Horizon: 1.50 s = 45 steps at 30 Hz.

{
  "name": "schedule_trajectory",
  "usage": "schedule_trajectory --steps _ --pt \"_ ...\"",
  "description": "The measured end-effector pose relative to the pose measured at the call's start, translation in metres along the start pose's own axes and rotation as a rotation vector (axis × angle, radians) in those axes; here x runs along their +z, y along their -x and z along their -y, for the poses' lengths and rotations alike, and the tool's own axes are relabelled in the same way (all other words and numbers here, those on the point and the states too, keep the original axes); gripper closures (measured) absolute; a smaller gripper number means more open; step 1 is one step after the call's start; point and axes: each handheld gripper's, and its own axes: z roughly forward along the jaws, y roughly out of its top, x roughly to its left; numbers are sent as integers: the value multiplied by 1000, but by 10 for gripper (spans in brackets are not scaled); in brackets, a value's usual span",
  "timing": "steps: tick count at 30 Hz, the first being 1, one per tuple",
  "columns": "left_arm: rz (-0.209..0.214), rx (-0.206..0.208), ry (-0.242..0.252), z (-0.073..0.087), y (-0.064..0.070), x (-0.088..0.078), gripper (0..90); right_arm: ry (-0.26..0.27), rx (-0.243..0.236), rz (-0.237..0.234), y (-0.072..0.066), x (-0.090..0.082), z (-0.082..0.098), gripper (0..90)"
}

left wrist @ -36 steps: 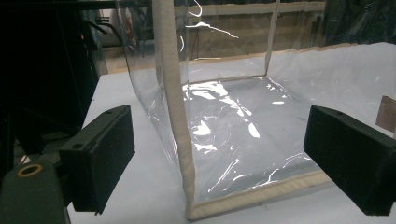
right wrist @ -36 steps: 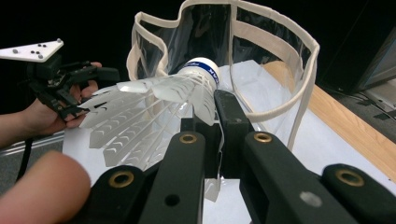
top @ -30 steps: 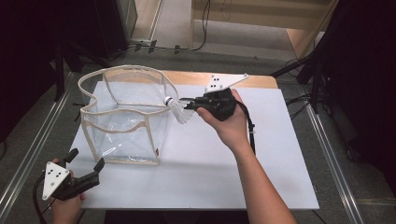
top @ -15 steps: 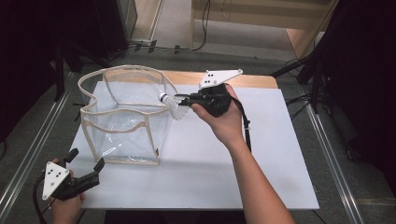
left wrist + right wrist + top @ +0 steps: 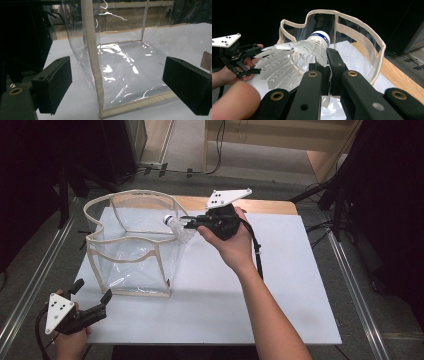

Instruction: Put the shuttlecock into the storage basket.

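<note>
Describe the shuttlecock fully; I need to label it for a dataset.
The shuttlecock is white, with a rounded white cork tip ringed by a blue band and a flared skirt of slotted, plastic-looking feathers. It lies roughly level, tip pointing toward the clear bag. The right hand-held gripper is shut on its skirt, one black jaw pressing beside the cork. In the high view it hangs above the table at the bag's open cream-trimmed rim; whether it touches the rim is unclear.

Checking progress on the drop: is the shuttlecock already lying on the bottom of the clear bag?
No. The shuttlecock is clamped in the right gripper up at the rim of the clear bag.
</note>
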Motion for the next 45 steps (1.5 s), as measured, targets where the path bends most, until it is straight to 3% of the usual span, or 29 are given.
schedule_trajectory --steps 15,33,34,35,39,45 --pt "2 3 2 0 0 0 93 -15 12 4 5 23 -4 862" --pt "0 11 -1 0 1 1 93 -44 48 45 16 48 -1 847" --pt "0 11 -1 0 1 1 93 -49 56 49 16 51 0 754" --pt "0 11 -1 0 1 1 93 -49 56 49 16 51 0 754" --pt "0 11 0 0 1 1 93 -65 67 43 16 52 2 560" --pt "0 11 0 0 1 1 93 -37 87 75 17 41 6 382"
